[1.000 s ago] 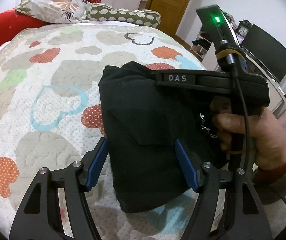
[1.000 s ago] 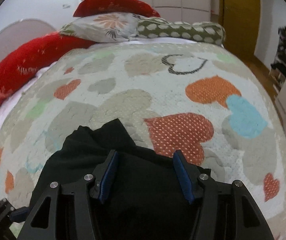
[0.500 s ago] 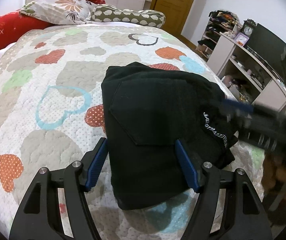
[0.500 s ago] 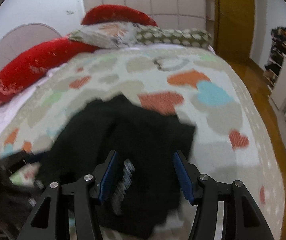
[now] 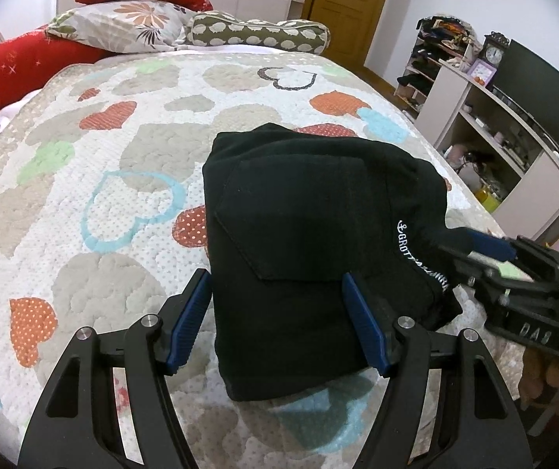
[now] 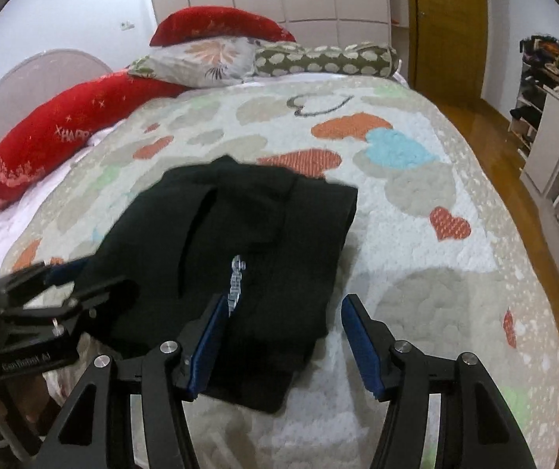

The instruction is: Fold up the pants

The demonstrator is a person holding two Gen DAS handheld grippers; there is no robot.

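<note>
The black pants [image 5: 310, 242] lie folded into a compact rectangle on the heart-patterned quilt [image 5: 84, 195], a back pocket and white lettering facing up. They also show in the right wrist view [image 6: 240, 250]. My left gripper [image 5: 279, 320] is open, its blue pads either side of the near edge of the pants, holding nothing. My right gripper [image 6: 283, 344] is open and empty above the pants' near right corner. It appears at the right of the left wrist view [image 5: 486, 250], beside the pants' right edge. The left gripper appears at the left of the right wrist view [image 6: 64, 277].
Red, floral and spotted pillows [image 5: 131, 27] lie at the head of the bed. A shelf unit with a clock and a dark screen [image 5: 513, 117] stands to the right, past the bed edge. A wooden door [image 6: 447, 23] and wood floor [image 6: 486, 136] are beyond.
My right gripper has pulled back off the pants, from lying across the top of them to low at their right side. The pants stay folded. My left gripper has barely moved.
</note>
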